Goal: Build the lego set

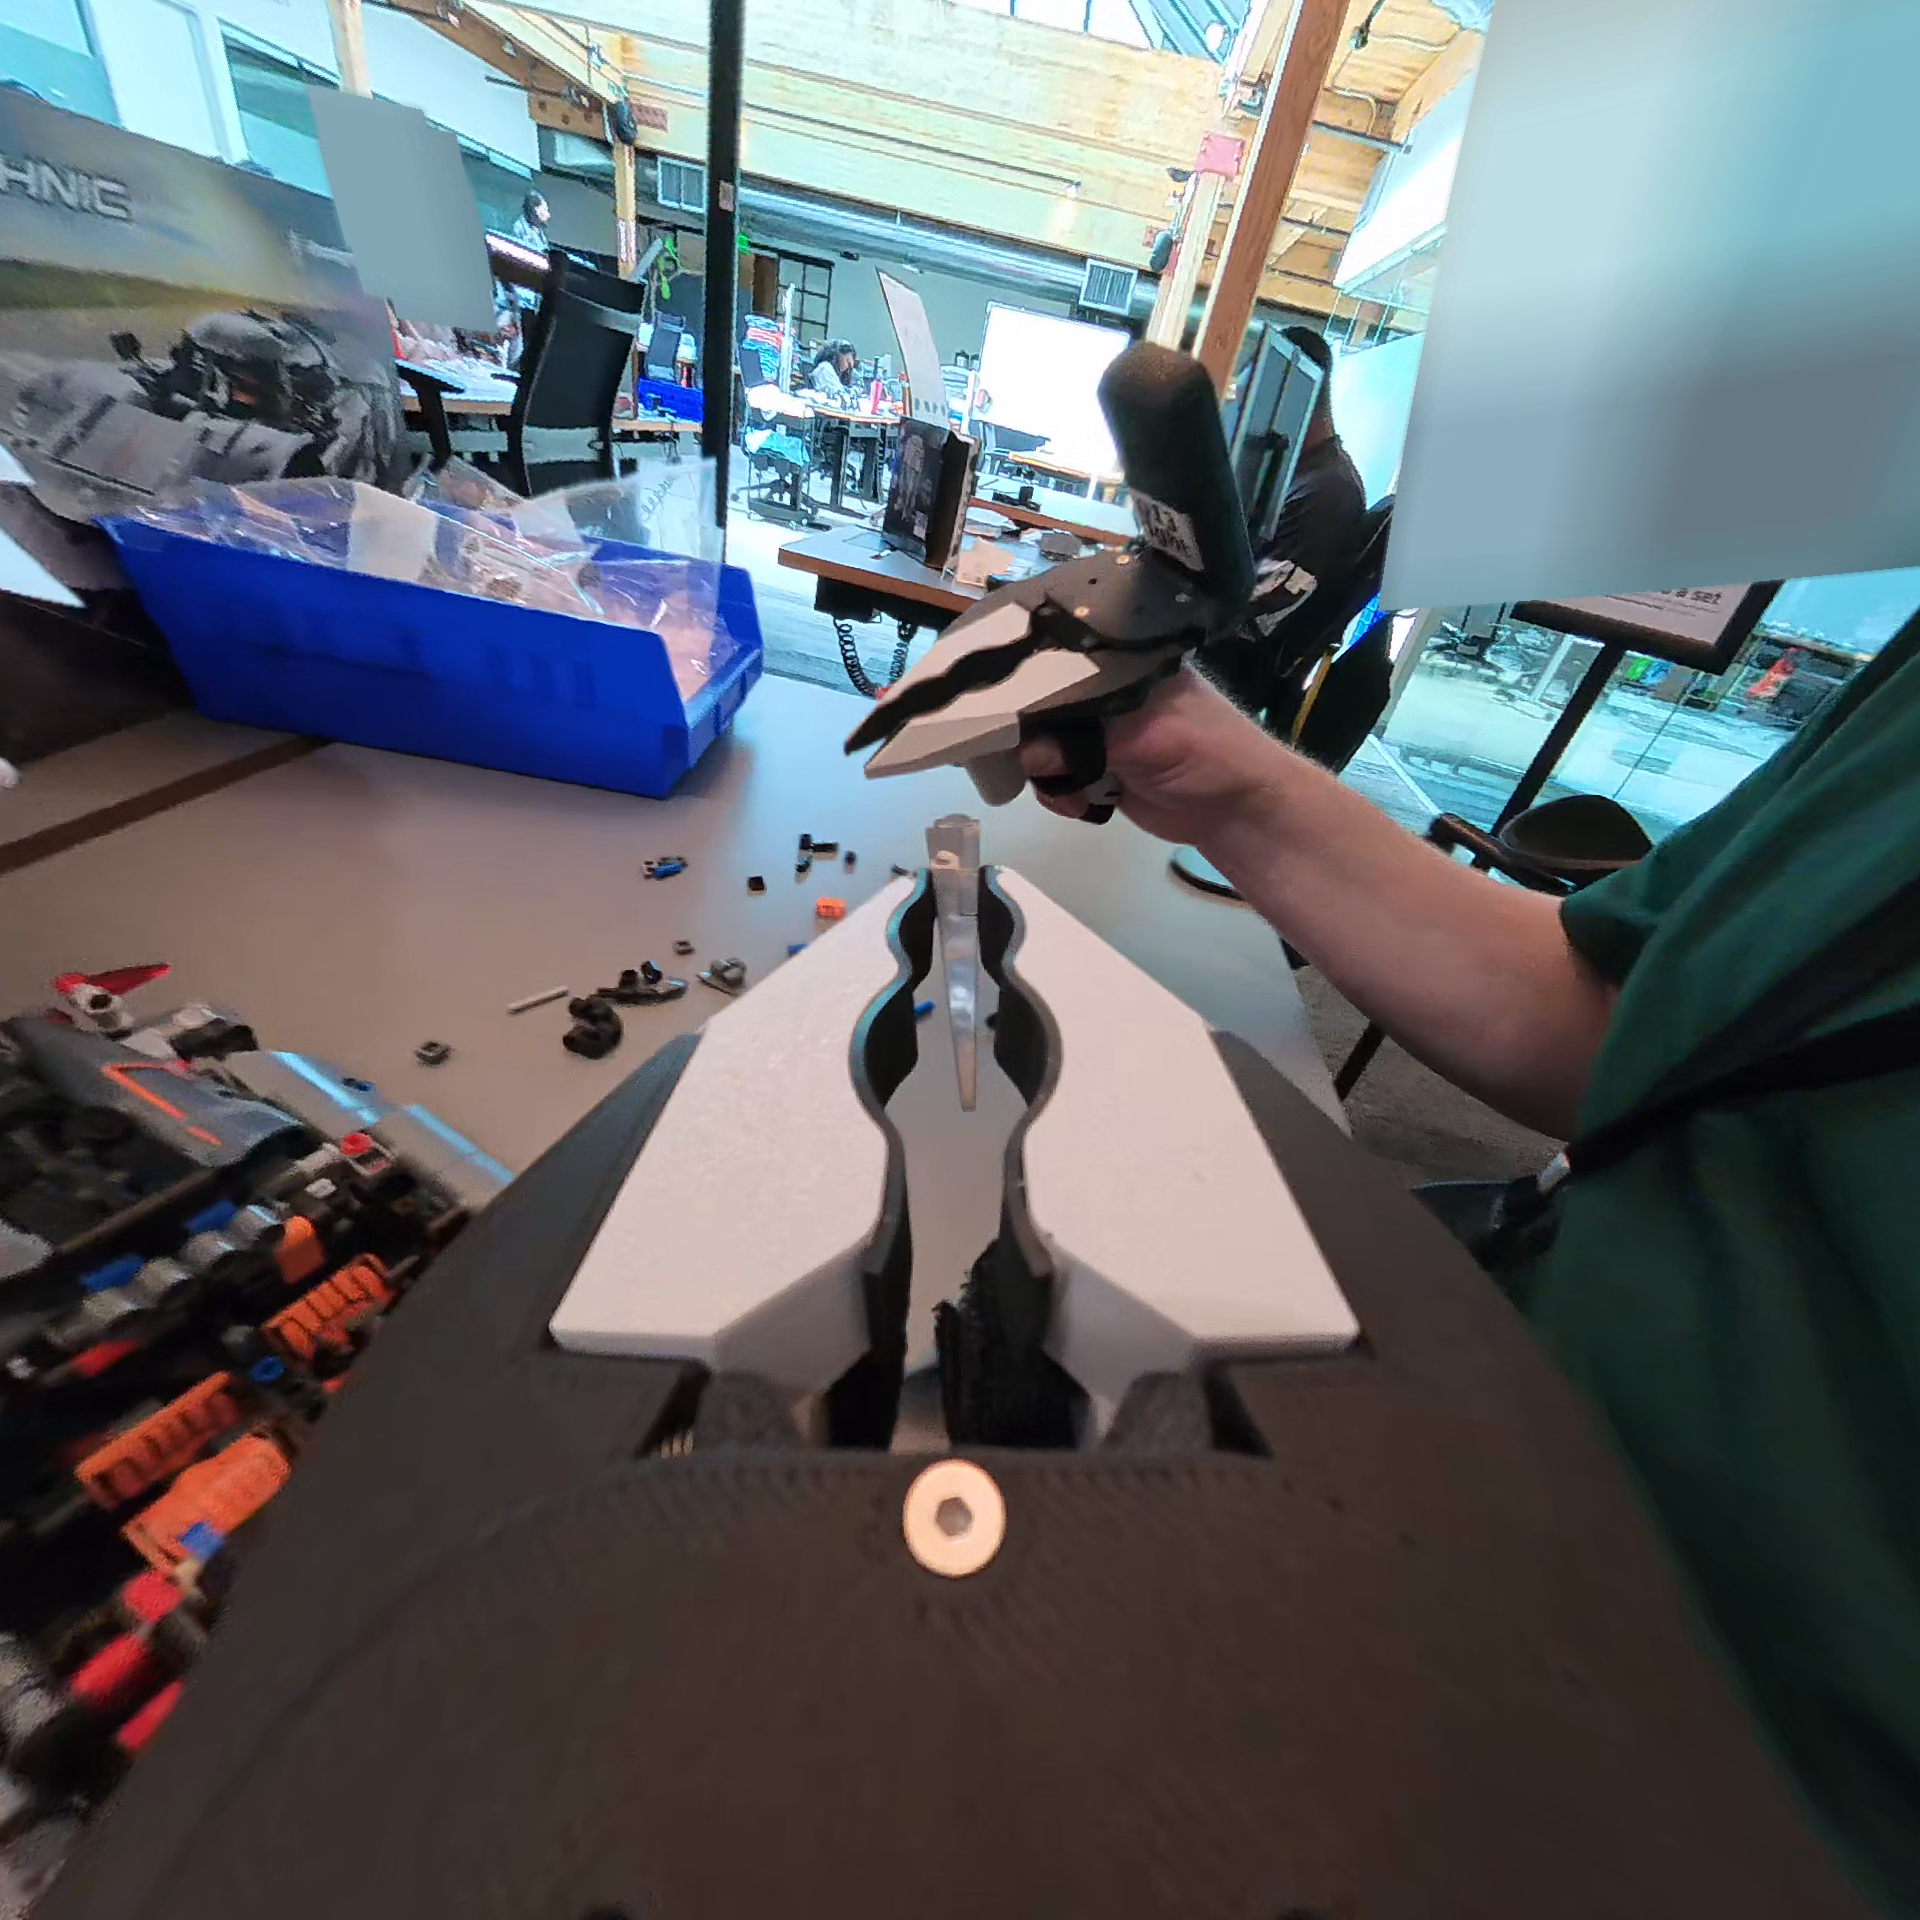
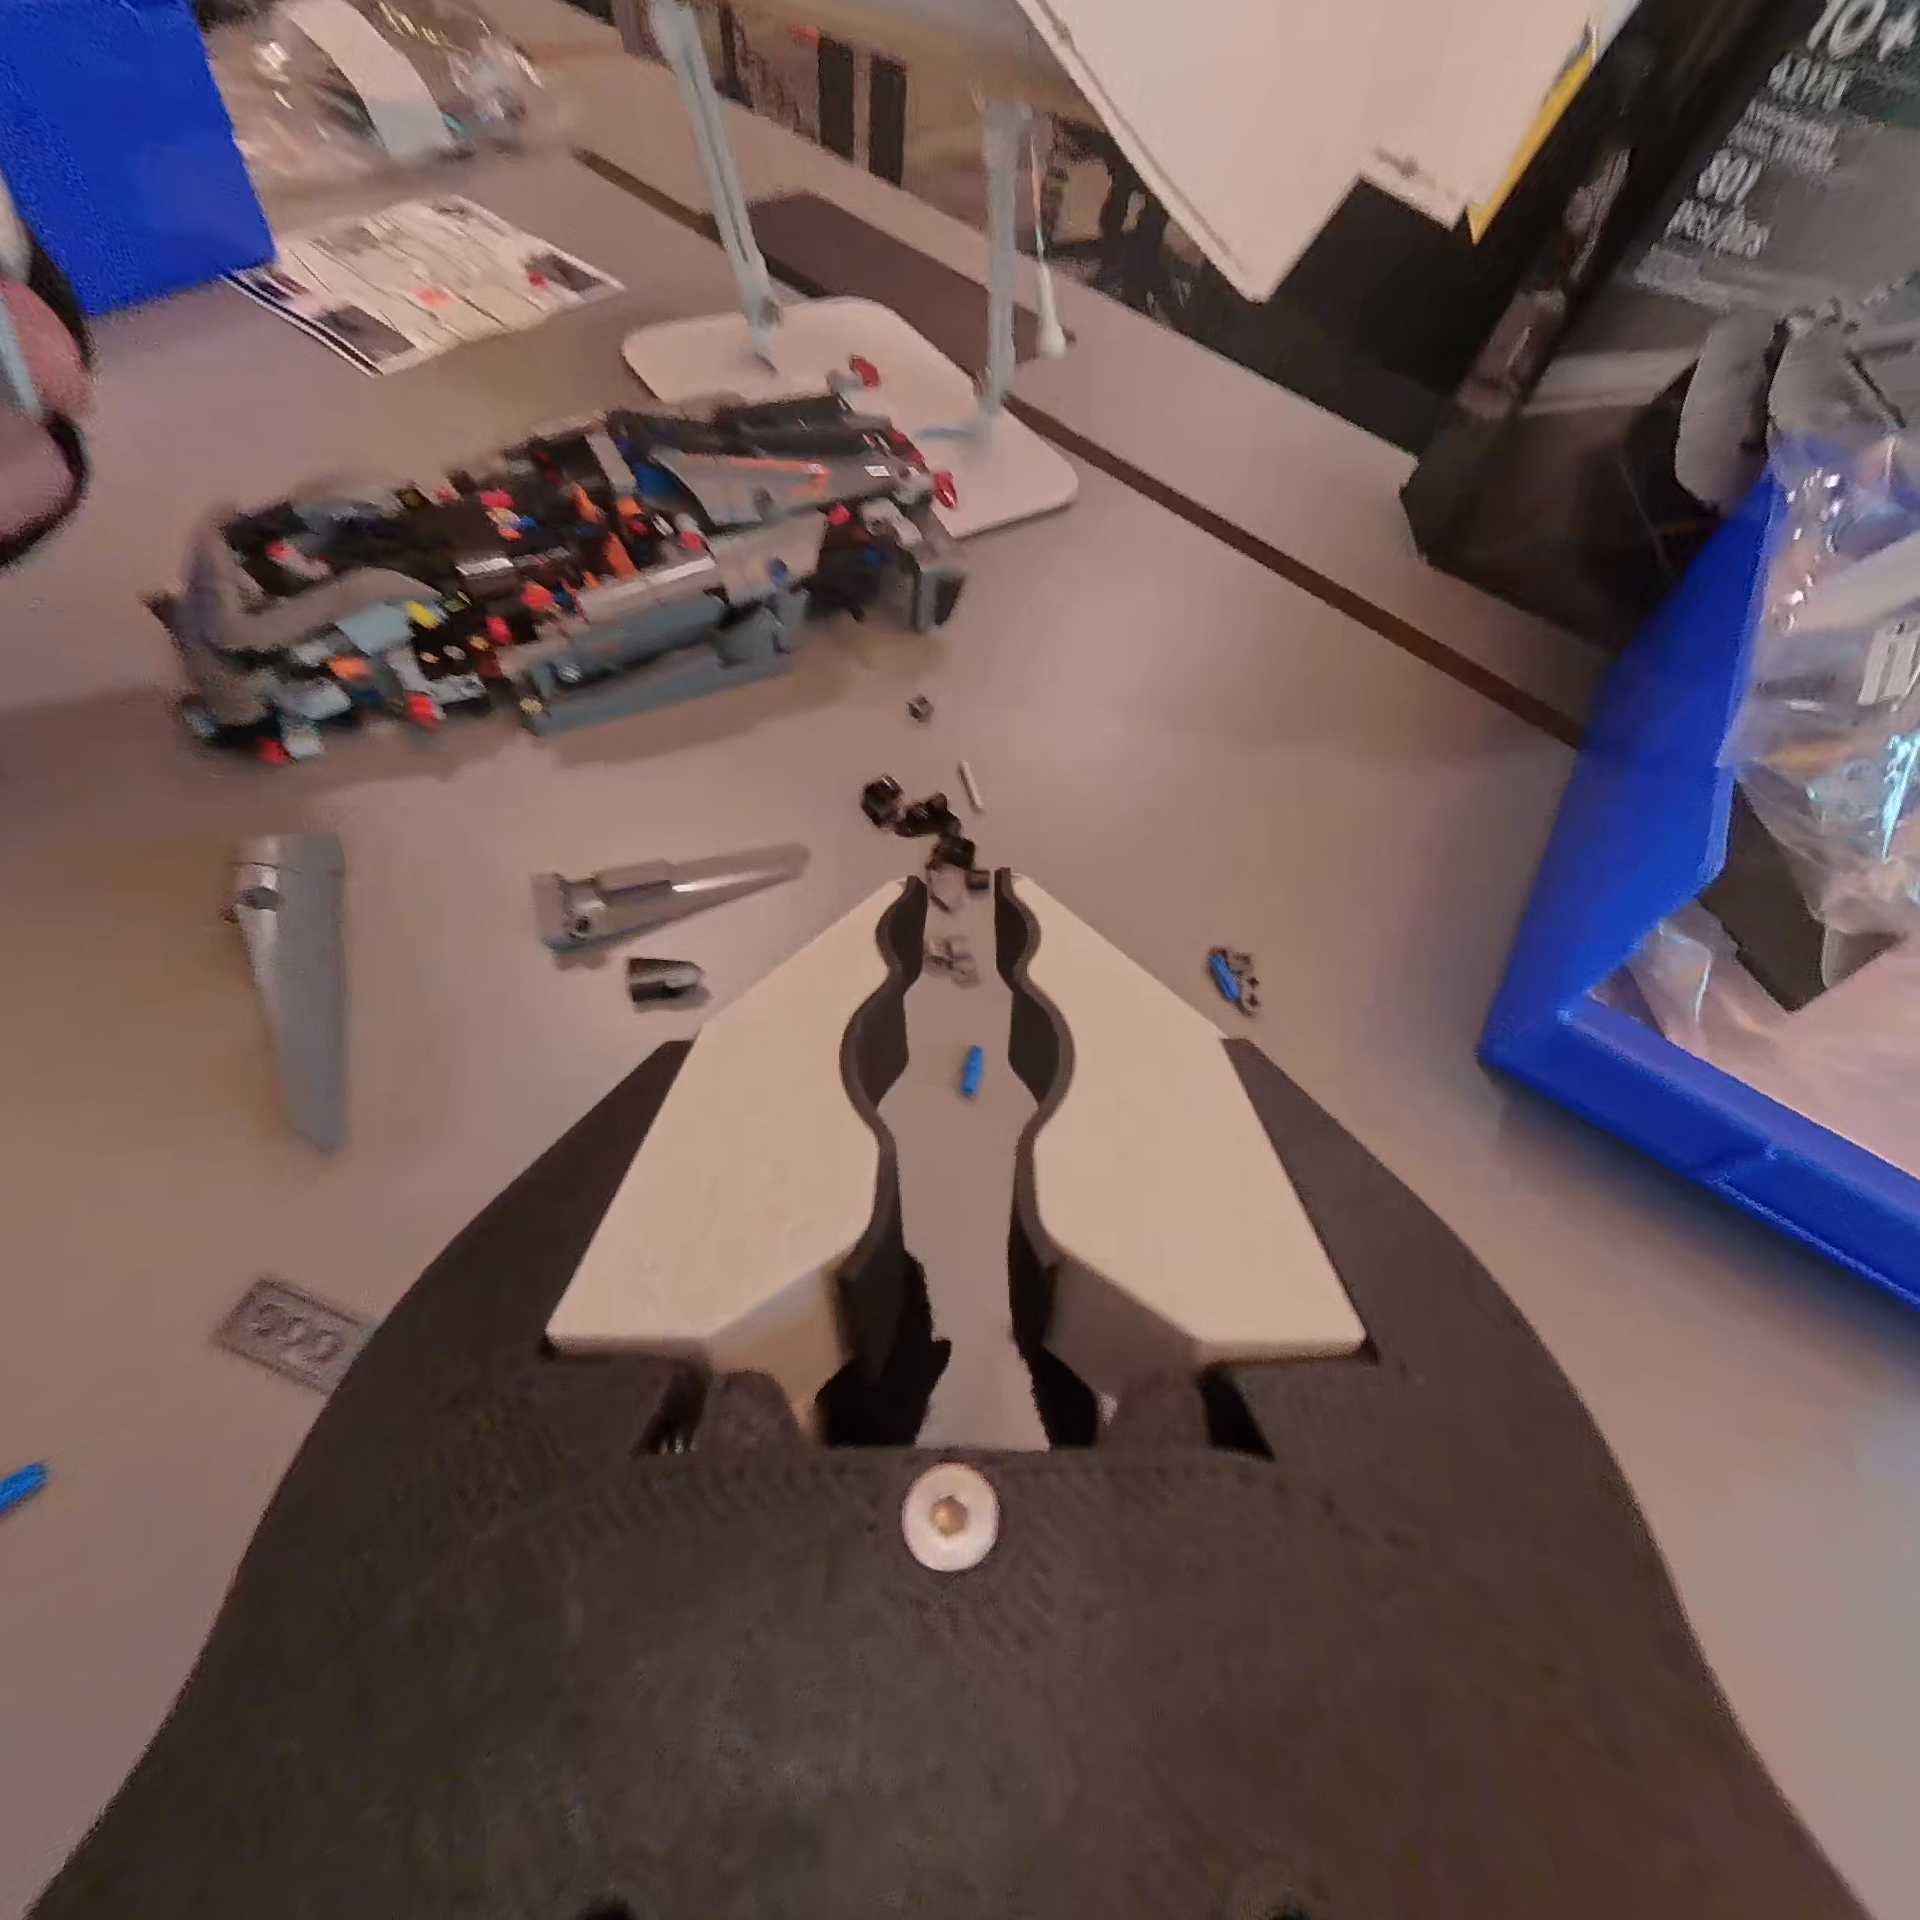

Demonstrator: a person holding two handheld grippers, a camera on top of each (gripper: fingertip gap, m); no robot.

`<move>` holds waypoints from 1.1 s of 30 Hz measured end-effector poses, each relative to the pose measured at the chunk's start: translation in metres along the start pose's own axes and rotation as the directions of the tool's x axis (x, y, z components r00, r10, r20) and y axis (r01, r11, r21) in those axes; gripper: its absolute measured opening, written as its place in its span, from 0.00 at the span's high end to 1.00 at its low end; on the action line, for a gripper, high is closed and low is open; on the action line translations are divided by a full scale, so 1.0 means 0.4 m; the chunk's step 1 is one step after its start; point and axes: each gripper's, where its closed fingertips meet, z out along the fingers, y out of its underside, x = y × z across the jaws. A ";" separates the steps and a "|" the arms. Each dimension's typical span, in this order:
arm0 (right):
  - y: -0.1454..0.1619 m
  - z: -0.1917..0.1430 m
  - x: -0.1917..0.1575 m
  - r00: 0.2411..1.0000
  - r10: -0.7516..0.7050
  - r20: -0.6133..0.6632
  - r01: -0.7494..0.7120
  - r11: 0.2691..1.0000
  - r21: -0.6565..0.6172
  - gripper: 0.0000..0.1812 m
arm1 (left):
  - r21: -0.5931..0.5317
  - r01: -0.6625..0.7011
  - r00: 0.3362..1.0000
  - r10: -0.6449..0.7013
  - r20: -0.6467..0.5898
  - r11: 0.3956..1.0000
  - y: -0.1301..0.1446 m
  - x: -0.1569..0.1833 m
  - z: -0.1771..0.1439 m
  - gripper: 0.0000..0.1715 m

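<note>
Left gripper (image 1: 956, 883): your jaws are nearly closed on a long grey tapered panel (image 1: 958, 987), held upright between the fingers with its wide end poking out past the tips. It is lifted clear of the table (image 1: 416, 883).

Right gripper (image 2: 951, 883): your jaws stand a little apart with nothing between them; only the table and loose bits show through the gap. In the left wrist view it hovers just beyond and above the held panel, tips pointing down toward it, apart from it.

Under the right tips: a cluster of small black connectors (image 2: 920, 821), a grey pin (image 2: 968, 781) and a blue pin (image 2: 971, 1070) lie near on the table.

Further left: two more grey tapered panels (image 2: 665, 894) lie flat, well apart from the model.

Model: the half-built grey, black and orange car (image 2: 561, 582) sits far left, beside a white stand base (image 2: 727, 343).

Edges: a blue bin (image 2: 1662, 987) of plastic bags on the right; an instruction sheet (image 2: 426, 275) far left.

Step in hand: it looks like you are preparing the held panel as a sub-part, probably to take a connector.

Next move: likely lower your right gripper onto one small pin, pinch it cleanly, then line it up with a hole in the panel's wide end while your left holds firm.
</note>
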 end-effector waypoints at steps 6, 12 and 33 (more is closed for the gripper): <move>0.087 0.071 0.054 1.000 -0.013 0.015 0.015 0.983 -0.182 0.94 | 0.031 0.022 1.000 -0.022 0.016 0.999 0.002 -0.050 -0.006 0.96; 0.147 0.161 0.050 0.997 -0.021 0.070 0.043 0.947 -0.318 0.96 | 0.015 0.041 0.999 -0.041 0.033 0.999 0.022 -0.071 -0.011 0.96; 0.014 0.130 -0.075 0.951 0.047 0.304 -0.023 0.996 -0.080 0.97 | 0.092 0.114 0.993 -0.115 -0.002 0.989 -0.005 -0.069 -0.012 0.96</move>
